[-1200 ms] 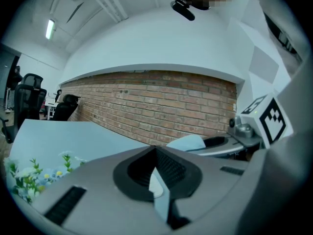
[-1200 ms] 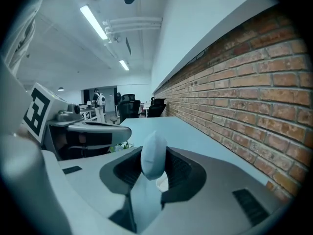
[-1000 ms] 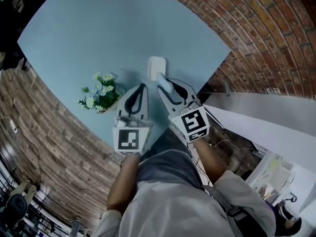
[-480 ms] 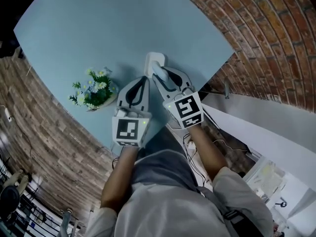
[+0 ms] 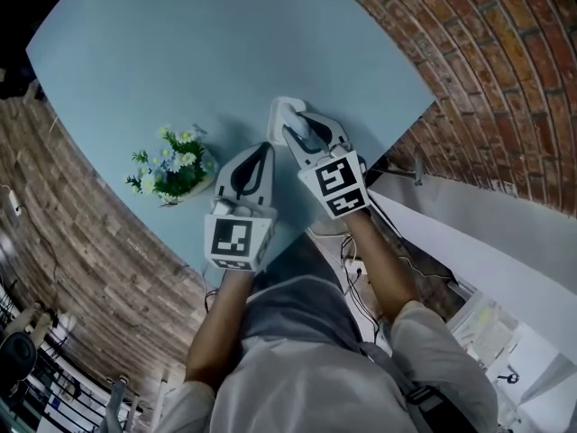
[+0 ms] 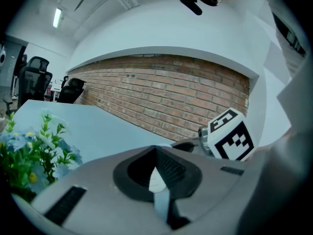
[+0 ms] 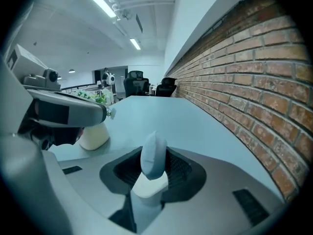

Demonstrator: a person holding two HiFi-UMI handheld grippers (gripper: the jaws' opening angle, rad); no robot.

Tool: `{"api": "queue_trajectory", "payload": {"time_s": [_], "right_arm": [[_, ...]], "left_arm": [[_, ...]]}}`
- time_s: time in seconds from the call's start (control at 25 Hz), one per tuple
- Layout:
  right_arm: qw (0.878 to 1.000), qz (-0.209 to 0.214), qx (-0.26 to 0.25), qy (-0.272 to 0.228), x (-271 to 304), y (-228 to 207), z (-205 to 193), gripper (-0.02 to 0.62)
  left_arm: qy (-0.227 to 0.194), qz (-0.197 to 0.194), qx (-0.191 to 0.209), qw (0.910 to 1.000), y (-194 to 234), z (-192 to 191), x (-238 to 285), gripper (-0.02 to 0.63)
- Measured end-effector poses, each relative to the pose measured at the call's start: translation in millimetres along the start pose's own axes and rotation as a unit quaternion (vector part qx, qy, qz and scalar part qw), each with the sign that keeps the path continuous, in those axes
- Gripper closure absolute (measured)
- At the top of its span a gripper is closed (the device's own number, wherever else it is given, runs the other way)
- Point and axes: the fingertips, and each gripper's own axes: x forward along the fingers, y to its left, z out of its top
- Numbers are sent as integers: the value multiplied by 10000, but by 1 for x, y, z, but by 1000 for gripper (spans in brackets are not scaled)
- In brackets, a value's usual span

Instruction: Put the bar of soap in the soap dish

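A pale oval bar of soap (image 7: 153, 155) stands on edge between the jaws of my right gripper (image 7: 154, 164), which is shut on it. Just below and ahead of it lies the white soap dish (image 7: 145, 190). In the head view the soap (image 5: 296, 137) hangs over the near edge of the dish (image 5: 281, 109) on the blue table, with the right gripper (image 5: 303, 135) reaching in from the near side. My left gripper (image 5: 258, 152) rests a little to the left of the dish, jaws shut with nothing in them; it also shows in its own view (image 6: 157, 174).
A small cream pot of blue and white flowers (image 5: 176, 171) stands left of the left gripper, and shows too in the right gripper view (image 7: 94, 136). A brick wall (image 5: 487, 70) borders the table's right edge. The blue tabletop (image 5: 207, 52) stretches beyond the dish.
My right gripper has moved forward with the soap, closer over the dish. The left gripper has barely shifted.
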Motion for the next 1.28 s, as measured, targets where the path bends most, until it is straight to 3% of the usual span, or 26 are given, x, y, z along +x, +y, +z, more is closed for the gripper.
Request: {"api": "queue_trajectory", "payload": {"time_s": [0.52,1.0,1.12,1.28], "right_arm": [[9896,-61,-1140,869,27,-7,-27,466],[9496,-6,-2539,1839,39,-4,-36,466],[9432,53,-2612,2053,42,-3,-36,466],[9464,197,-2346,2213,42,-5,-35,466]], "left_arm": [[14,54,-201,9998,6,-7,1,603],[46,116,-228,9997,9,-9,-2,603],[68,120,-288,9995,8,-13,-4,603],[46,145,-325,9994,10,-14,-6,603]]}}
